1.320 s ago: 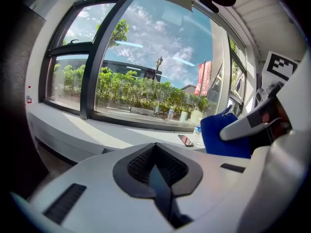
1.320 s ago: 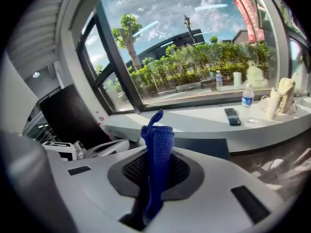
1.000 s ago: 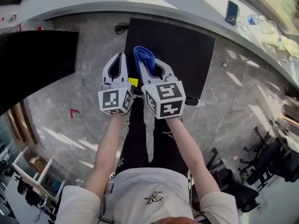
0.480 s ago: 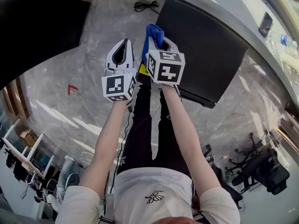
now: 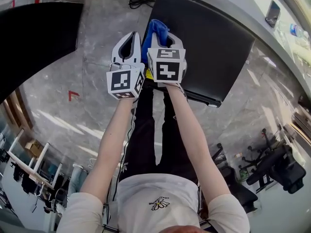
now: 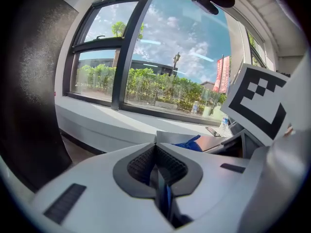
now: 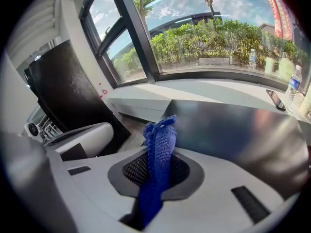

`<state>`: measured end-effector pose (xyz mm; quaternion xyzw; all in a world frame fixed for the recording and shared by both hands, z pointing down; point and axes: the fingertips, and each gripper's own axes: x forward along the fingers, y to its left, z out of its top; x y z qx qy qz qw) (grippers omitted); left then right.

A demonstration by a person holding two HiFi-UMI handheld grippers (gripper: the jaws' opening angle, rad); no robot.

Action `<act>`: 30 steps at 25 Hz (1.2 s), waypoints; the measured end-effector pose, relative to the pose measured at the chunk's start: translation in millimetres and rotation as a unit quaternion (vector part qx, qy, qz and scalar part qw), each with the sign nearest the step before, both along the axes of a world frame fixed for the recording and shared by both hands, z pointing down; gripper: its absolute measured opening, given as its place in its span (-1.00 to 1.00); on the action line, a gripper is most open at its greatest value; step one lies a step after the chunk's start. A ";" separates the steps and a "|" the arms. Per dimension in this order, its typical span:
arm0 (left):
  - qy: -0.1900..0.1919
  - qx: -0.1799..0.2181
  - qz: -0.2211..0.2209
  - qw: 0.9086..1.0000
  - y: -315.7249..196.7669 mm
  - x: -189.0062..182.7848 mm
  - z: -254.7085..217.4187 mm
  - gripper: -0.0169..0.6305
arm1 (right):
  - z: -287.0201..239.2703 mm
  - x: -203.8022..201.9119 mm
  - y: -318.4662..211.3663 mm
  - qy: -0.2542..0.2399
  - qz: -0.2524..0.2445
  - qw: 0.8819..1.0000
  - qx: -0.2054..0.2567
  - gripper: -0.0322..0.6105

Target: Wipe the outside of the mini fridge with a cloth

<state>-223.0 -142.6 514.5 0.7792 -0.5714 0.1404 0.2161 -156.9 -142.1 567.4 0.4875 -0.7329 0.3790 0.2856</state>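
Observation:
The mini fridge (image 5: 209, 47) is a black box on the grey floor, seen from above; its dark top (image 7: 233, 125) fills the right of the right gripper view. My right gripper (image 5: 163, 33) is shut on a blue cloth (image 5: 154, 30) and hangs over the fridge's near left edge. The cloth (image 7: 159, 144) stands up out of the closed jaws as a bunched strip. My left gripper (image 5: 130, 35) is close beside it on the left, over the floor, jaws together with nothing held. In the left gripper view the cloth (image 6: 189, 143) peeks out just past the left gripper (image 6: 156, 147).
A tall black panel (image 5: 34, 33) stands at the left. A black cable (image 5: 141, 3) lies on the floor behind the fridge. A curved white window ledge carries a phone (image 5: 272, 12) and a water bottle (image 5: 296, 29). Office chairs (image 5: 272, 169) stand at the lower right.
Both grippers have moved from above the fridge's top to its left edge, still side by side. The right one keeps its hold on the cloth.

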 end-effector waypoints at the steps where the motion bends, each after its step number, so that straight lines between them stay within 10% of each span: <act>1: 0.001 -0.001 0.005 1.000 0.1 5.7 -0.5 -0.93 | -0.7 4.4 1.6 0.000 0.004 1.000 0.000 -0.71; 30: 0.044 -0.034 0.177 0.983 48.0 257.3 24.2 -0.93 | 8.8 277.9 71.0 0.054 0.152 0.987 0.009 -0.71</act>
